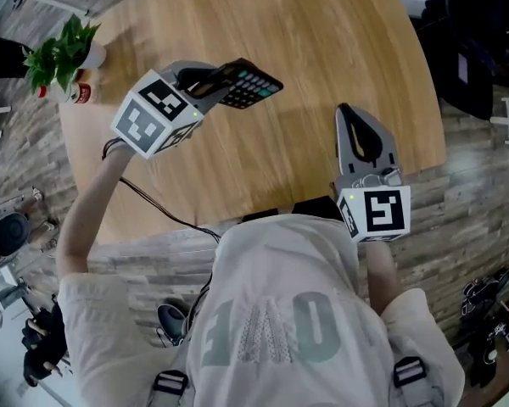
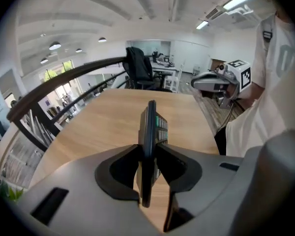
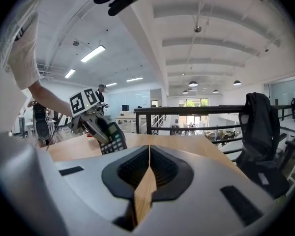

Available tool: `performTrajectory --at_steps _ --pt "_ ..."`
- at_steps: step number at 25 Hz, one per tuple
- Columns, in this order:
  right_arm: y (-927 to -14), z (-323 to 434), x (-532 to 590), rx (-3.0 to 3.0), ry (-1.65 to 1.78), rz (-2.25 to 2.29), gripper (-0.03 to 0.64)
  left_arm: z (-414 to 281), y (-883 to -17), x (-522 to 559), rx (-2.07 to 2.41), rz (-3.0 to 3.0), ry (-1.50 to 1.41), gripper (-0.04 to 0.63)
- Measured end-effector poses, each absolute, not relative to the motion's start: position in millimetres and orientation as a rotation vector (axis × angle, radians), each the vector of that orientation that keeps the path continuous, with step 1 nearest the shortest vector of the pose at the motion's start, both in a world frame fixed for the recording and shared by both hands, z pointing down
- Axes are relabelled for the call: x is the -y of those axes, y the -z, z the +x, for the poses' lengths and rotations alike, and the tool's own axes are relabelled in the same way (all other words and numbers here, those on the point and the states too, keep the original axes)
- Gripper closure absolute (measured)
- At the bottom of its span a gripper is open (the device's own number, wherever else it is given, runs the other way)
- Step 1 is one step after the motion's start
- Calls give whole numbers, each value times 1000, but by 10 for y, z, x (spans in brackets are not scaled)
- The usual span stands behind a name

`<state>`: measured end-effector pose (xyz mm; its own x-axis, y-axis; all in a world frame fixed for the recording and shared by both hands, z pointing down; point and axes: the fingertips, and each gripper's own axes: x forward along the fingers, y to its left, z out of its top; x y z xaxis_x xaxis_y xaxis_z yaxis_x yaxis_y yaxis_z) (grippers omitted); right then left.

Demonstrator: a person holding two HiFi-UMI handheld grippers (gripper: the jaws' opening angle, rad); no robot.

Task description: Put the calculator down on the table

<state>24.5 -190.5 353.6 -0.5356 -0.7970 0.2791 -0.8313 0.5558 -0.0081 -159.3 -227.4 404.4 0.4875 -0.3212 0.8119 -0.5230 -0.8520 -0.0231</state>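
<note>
The left gripper point(image 1: 210, 81) pinches the calculator point(image 1: 253, 83) by its end, tilted in the air above the wooden table point(image 1: 322, 32), so the putting down is not yet done and next, I think, it must be lowered flat and released, while the right gripper point(image 1: 349, 115) hangs empty, jaws pressed together

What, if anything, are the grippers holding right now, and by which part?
The left gripper clamps the calculator across its flat faces at the display end, keypad sticking out. The right gripper is shut on nothing.
</note>
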Motion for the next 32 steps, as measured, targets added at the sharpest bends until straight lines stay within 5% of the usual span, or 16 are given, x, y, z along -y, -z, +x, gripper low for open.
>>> performTrajectory --at_steps 13,32 --pt "-4009 248 1943 2501 -357 1234 595 -1090 -5081 2039 -46 2197 -1419 474" --pt "-4278 249 1983 2495 -431 1135 596 -843 -5441 2073 -227 1969 -1414 474"
